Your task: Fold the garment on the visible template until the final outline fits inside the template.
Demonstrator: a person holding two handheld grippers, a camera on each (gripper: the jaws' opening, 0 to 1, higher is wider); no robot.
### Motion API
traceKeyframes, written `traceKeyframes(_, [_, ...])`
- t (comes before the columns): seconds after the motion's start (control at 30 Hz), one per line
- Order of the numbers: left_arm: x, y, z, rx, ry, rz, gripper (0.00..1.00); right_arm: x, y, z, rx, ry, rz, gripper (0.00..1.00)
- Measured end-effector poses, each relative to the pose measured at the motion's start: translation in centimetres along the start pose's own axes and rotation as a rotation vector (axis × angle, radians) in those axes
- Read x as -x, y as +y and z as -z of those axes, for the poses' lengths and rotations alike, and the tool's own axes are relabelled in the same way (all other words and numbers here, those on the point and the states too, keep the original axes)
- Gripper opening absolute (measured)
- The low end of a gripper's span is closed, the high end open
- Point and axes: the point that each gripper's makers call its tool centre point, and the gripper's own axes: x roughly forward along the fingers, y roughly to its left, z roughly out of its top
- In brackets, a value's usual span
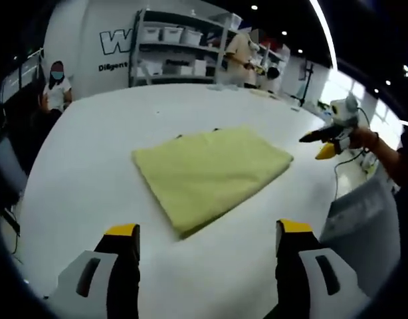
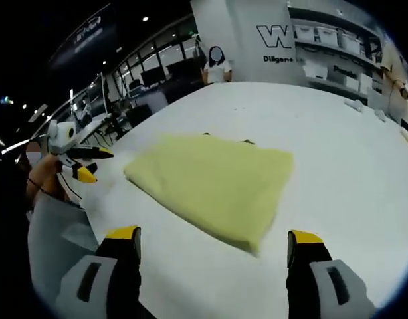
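A: Where is the garment (image 1: 210, 174)?

B: It lies flat on the white desk (image 1: 98, 166), folded into a rough rectangle of pale yellow cloth. In the left gripper view it sits near the middle of the desk, ahead of the left claw (image 1: 209, 240) and apart from it. In the right gripper view the same garment (image 2: 214, 184) lies ahead of the right claw (image 2: 214, 244), again with bare desk (image 2: 337, 153) between.

A: And the template?

B: 2 or 3 small dark marks peek out along the far edge of the cloth. I cannot tell what they are.

A: How do the claws stand?

B: Both are spread wide and hold nothing. Each shows 2 black jaws with yellow tips, rising from the bottom of its own view and hovering over the desk.

A: Does either claw show in the other view?

B: Yes. In the left gripper view the right claw (image 1: 323, 143) appears at the right edge, held in a hand (image 1: 363, 138) beside the desk. In the right gripper view the left claw (image 2: 91, 163) appears at the left edge, also held in a hand (image 2: 39, 178).

A: Anything behind?

B: A seated person (image 1: 56, 90) in a white top is at the far end of the desk, and shelves (image 1: 181, 46) with white boxes stand against a white wall.
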Motion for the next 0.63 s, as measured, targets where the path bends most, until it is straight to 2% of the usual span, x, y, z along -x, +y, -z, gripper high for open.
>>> traceKeyframes(0.1, [0.4,-0.4,0.4,-0.013,0.016,-0.028,0.88,0.6,1.1,0.3,-0.008,-0.014,0.001,0.99])
traceKeyframes(0.2, [0.9,-1.0,0.5,-0.02,-0.006,-0.036,0.91,1.2,2.0,0.6,0.0,-0.021,-0.005,0.99])
traceKeyframes(0.37, [1.2,-1.6,1.2,-0.008,-0.001,-0.044,0.99,2.1,3.5,1.4,0.035,-0.014,-0.015,0.99])
traceKeyframes(0.47, [1.5,-1.9,1.7,-0.014,0.015,-0.049,0.99,2.6,3.7,1.6,0.021,-0.022,-0.013,0.99])
traceKeyframes(0.63, [2.1,-2.2,1.8,-0.01,-0.002,-0.054,0.99,2.9,4.0,2.4,-0.01,-0.028,-0.005,0.99])
